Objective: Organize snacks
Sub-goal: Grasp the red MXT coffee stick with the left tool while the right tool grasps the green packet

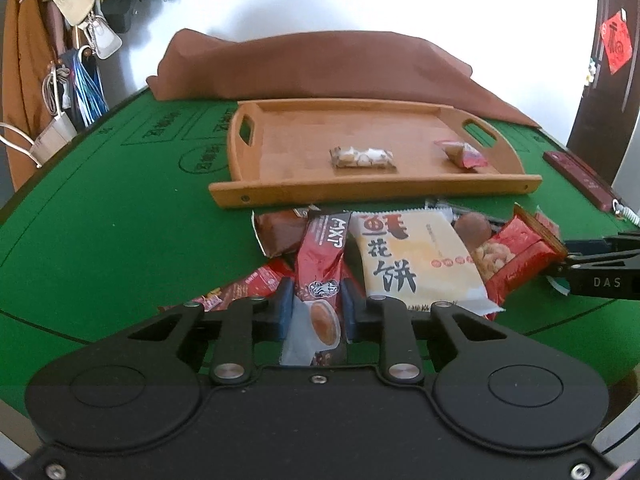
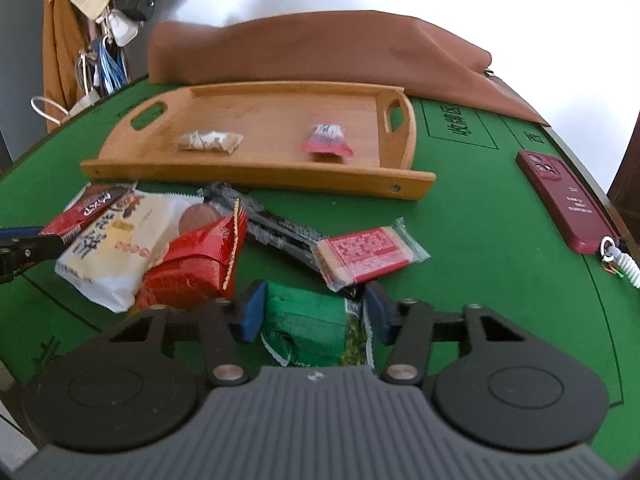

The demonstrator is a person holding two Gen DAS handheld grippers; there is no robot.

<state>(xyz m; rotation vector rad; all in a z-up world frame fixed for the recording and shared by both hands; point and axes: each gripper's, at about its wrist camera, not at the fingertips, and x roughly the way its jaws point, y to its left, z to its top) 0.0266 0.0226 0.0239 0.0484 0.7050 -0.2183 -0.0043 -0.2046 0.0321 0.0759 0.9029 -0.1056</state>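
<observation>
One wooden tray (image 2: 256, 172) near the tabletop's (image 2: 480, 216) far edge holds two snacks. The left hand-held gripper (image 1: 316, 308) is clamped on a coffee sachet (image 1: 320, 264); the right hand-held gripper (image 2: 314, 312) brackets a green packet (image 2: 308, 320) (contact unclear).

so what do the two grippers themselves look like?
Both are black linkage grippers with silver pivot pins and blue pads. The left gripper has a smooth black body; the right gripper has a ribbed grey one, with white "DAS" lettering on its side. No cables or sleeves show.
</observation>
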